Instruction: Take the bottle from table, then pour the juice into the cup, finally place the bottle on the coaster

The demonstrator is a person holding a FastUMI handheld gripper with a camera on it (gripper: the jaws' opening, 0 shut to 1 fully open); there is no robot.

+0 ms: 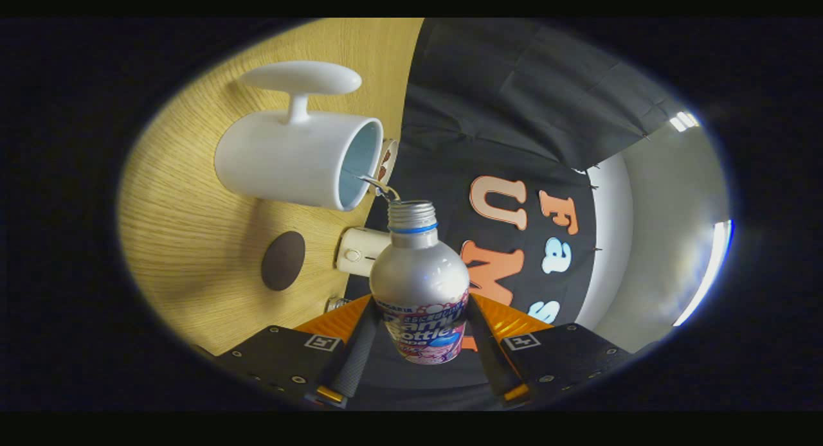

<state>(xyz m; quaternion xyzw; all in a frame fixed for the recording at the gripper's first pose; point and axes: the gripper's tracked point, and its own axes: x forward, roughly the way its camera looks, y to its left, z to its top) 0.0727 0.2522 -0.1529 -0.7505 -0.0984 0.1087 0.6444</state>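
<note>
Across the tilted view runs a pale wood-grain counter (pixel 193 253), meeting the booth's black cloth wall (pixel 514 99), with a white wall and a ceiling light strip beyond. On the counter stand a white cup (pixel 289 160) with a handle, a dark round coaster (pixel 283 260) near it, and a small white box (pixel 357 251). Between the fingers (pixel 355 353) sits the silver bottle (pixel 421 285), both pressing its labelled sides; its open neck points at the cup's mouth, a thin stream (pixel 379 186) of liquid bridging them.
</note>
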